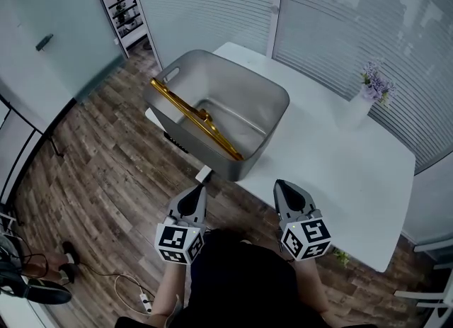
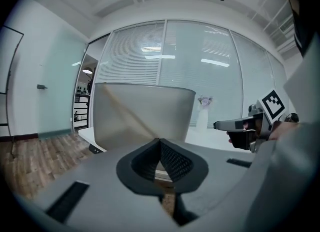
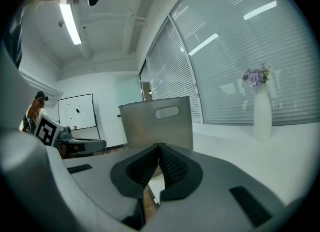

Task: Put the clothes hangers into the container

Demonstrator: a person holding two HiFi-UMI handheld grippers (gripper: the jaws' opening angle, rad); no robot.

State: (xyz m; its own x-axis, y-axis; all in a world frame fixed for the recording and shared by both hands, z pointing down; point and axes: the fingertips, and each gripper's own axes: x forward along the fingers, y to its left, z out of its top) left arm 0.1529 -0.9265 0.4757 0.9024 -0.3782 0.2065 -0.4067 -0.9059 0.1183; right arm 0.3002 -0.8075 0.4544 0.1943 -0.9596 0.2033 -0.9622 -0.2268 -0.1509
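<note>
- Nearest the person, the left tongs (image 1: pixel 200 190) and right tongs (image 1: pixel 282 185) are both shut tight and empty, at the near edge of the tabletop (image 1: pixel 340 178).
- Just beyond, the grey container (image 1: pixel 249 100) stands on the tabletop, with gold clothes hangers (image 1: pixel 200 120) lying slanted inside.
- No hangers show outside it, so the task looks done.
- Farthest, a vase (image 1: pixel 356 112).

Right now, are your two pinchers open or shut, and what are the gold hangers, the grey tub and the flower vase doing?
Left gripper: shut, empty.
Right gripper: shut, empty.
Gold metal clothes hangers: slanted inside the container, one end up by its rim.
Grey plastic container: upright on the white table, top open.
White vase of purple flowers: upright, apart from the container.
</note>
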